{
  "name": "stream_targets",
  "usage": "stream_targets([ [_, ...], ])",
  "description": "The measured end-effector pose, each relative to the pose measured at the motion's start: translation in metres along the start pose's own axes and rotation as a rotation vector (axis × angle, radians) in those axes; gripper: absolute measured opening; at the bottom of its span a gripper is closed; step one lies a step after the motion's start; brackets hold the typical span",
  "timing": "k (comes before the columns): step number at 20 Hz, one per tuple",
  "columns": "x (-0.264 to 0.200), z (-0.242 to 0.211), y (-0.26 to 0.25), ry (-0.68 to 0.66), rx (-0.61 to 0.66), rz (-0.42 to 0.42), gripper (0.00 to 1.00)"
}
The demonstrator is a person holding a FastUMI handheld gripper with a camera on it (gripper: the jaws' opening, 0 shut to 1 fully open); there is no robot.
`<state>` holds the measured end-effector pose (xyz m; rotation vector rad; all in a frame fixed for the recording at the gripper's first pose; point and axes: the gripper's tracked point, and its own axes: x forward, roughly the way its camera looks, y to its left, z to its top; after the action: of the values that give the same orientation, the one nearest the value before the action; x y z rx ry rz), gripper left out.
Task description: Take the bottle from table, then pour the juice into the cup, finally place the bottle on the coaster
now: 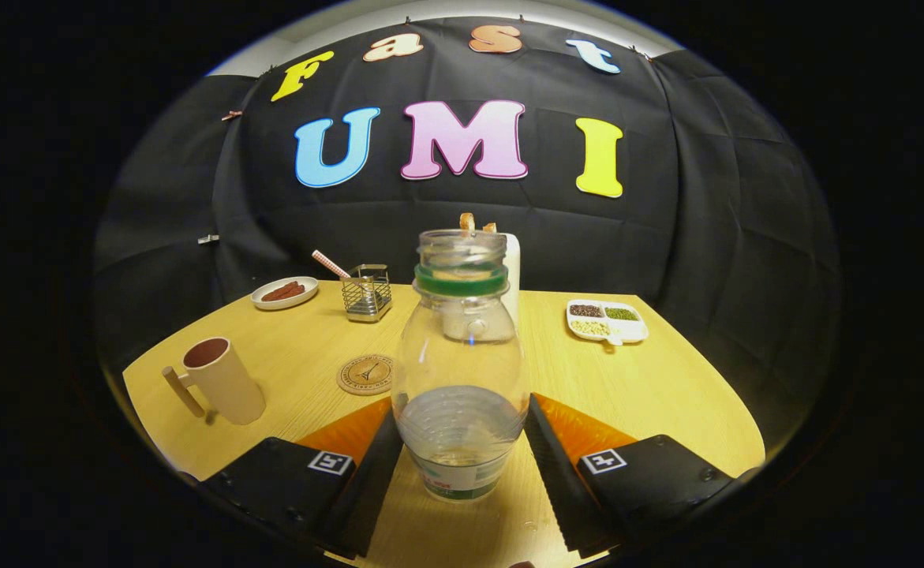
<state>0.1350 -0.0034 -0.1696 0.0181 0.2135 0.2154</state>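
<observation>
A wooden table (pixel 304 355) before a black cloth wall. The gripper (pixel 462 442) clamps an uncapped clear bottle (pixel 460 371) upright between both fingers, keeping its little liquid level. Left of the bottle: coaster (pixel 365 374), then cup (pixel 221 380).

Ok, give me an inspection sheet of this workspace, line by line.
Surface: light wooden table.
Job's things: clear plastic bottle with green neck ring, uncapped and upright between the fingers; beige mug with handle; round cork coaster just beyond the fingers.
Clutter: small plate of brown food, wire basket, white divided dish of grains, white container behind the bottle.
Grippers: gripper shut on the bottle.
Cables: nothing seen.
Surroundings: black cloth wall.
</observation>
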Motion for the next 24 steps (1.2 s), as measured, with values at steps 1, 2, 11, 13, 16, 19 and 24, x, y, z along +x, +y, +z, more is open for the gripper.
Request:
stream_targets([
  [1, 0.001, 0.001, 0.001, -0.001, -0.002, 0.001, 0.89],
  [2, -0.001, 0.003, 0.0, -0.008, -0.004, -0.001, 0.88],
  [11, -0.004, 0.011, 0.003, 0.004, -0.113, 0.029, 0.73],
  [13, -0.004, 0.02, 0.003, 0.011, -0.156, 0.026, 0.74],
  [16, -0.008, 0.044, 0.015, -0.028, -0.188, 0.046, 0.74],
  [19, -0.01, 0.069, 0.031, -0.061, -0.246, 0.063, 0.73],
  [24, -0.009, 0.09, 0.069, -0.051, -0.307, 0.107, 0.73],
])
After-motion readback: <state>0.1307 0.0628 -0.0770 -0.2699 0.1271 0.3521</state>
